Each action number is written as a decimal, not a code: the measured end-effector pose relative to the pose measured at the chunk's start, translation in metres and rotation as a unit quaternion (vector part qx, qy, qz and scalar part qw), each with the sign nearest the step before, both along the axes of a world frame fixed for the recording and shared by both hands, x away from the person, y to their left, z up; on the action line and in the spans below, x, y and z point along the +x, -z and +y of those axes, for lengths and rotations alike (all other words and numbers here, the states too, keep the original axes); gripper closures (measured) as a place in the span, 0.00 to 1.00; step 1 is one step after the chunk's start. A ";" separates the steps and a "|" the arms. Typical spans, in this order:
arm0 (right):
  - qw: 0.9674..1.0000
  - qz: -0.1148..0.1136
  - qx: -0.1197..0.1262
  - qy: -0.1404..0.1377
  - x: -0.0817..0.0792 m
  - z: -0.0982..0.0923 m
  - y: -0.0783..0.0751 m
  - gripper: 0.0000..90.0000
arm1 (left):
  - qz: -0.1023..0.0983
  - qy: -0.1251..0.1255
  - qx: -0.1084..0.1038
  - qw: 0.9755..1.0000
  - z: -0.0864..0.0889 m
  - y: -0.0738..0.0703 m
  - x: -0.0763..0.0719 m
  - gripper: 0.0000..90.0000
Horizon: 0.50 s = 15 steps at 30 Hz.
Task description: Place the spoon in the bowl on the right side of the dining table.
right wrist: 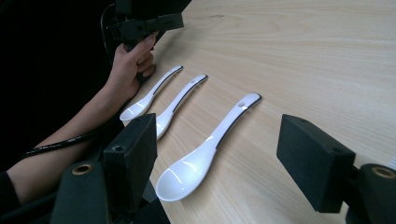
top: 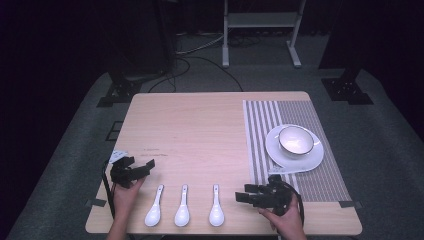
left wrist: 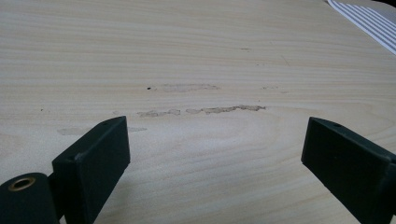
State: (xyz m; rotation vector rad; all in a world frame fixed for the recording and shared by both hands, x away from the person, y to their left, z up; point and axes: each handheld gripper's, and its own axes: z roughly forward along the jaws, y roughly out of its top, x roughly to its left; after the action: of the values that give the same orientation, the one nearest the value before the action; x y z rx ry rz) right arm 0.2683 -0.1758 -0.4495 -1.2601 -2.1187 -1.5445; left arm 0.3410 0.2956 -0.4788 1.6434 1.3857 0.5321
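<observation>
Right gripper (right wrist: pixel 215 154) wide open, empty; nearest spoon (right wrist: pixel 210 144) between my jaws, so I'd drop straight, pinch the handle.

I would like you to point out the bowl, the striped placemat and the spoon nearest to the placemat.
bowl (top: pixel 296 139): high view, its white inside.
striped placemat (top: pixel 260 125): high view, bare striped part left of the plate.
spoon nearest to the placemat (top: pixel 216 216): high view, its scoop.

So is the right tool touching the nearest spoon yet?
Apart. In the right gripper view, the spoon lies on the table between the open jaws, with bare wood showing on both sides. The high view shows the right tool beside it.
</observation>
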 end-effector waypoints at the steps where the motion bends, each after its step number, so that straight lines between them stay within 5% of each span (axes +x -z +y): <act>1: 1.000 0.000 0.001 -0.001 0.001 0.002 0.000 0.31 | 0.000 0.000 0.000 1.000 0.000 0.000 0.000 0.07; 15: 0.999 0.027 -0.011 -0.021 0.020 0.030 0.009 0.31 | 0.000 0.000 -0.002 1.000 0.000 0.000 0.000 0.07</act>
State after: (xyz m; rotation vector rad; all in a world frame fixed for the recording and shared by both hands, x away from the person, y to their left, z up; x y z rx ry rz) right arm 0.2880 -0.1461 -0.4582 -1.2435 -2.1194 -1.4571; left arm 0.3409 0.2959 -0.4788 1.6399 1.3854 0.5287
